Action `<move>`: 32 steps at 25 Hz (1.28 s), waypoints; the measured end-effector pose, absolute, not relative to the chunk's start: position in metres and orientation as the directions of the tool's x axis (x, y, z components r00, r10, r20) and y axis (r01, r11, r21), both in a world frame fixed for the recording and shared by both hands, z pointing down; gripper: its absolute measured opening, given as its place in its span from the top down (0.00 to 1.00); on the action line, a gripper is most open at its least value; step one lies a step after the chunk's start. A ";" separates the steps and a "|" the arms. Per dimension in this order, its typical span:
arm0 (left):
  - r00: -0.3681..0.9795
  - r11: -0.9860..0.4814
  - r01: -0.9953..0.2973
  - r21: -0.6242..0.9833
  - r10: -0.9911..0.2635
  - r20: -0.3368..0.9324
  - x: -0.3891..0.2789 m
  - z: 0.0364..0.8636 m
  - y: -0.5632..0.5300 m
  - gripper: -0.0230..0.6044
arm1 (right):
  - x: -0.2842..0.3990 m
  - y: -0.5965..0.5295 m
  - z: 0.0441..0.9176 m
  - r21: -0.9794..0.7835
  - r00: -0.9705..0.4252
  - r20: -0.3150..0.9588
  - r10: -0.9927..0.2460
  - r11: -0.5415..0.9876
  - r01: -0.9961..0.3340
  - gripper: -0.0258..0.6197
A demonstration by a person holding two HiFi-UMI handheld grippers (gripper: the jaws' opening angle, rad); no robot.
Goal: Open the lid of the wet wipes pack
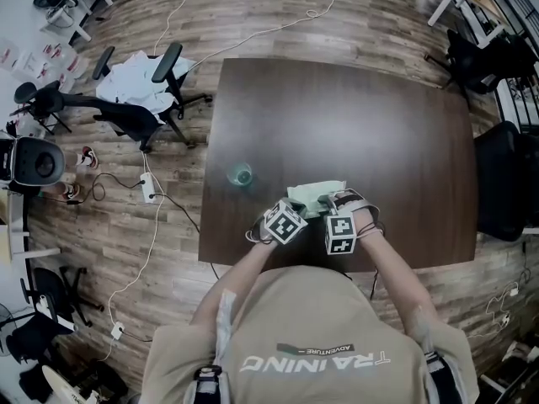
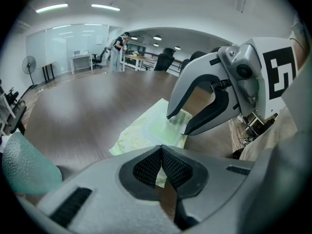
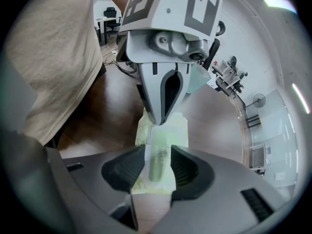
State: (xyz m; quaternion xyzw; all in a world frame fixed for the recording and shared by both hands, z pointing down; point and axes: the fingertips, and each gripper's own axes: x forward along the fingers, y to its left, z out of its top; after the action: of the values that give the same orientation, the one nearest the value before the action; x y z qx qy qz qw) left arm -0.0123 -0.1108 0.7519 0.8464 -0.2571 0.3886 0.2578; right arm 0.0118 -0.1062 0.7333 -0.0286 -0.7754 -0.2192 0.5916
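Dark table (image 1: 354, 124) on plank floor, office bkgd. Far left on top: teal cup (image 1: 242, 175), well apart from the rest. Next, L gripper (image 2: 161, 152) clenched, tips down at left end of wet wipes pack (image 1: 313, 194); can't tell if wrapper is pinched. Sits flat nr table's front edge, betw. both grippers. At right, R gripper (image 2: 176, 125) released: jaws apart, straddles pack's lid (image 3: 155, 165), one pad just beside it, other clear.

Left claw (image 2: 161, 149) closed, right claw (image 3: 158, 164) apart.
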 end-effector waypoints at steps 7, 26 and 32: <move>0.536 -0.748 -0.635 0.192 -0.248 0.807 -0.012 0.751 -0.110 0.95 | 0.010 -0.107 0.730 0.292 -0.289 0.936 -0.199 0.898 0.329 0.72; 0.534 -0.761 -0.617 0.201 -0.217 0.817 -0.012 0.754 -0.111 0.95 | 0.012 -0.113 0.720 0.267 -0.304 0.937 -0.174 0.917 0.297 0.71; 0.539 -0.758 -0.618 0.209 -0.214 0.815 -0.011 0.755 -0.110 0.95 | 0.009 -0.112 0.718 0.270 -0.299 0.938 -0.177 0.913 0.305 0.71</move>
State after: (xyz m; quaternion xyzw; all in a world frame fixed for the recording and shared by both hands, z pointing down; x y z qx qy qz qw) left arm -0.0107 -0.1105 0.7548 0.8422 -0.2470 0.4119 0.2452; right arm 0.0094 -0.1116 0.7182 -0.0409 -0.7798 -0.2040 0.5905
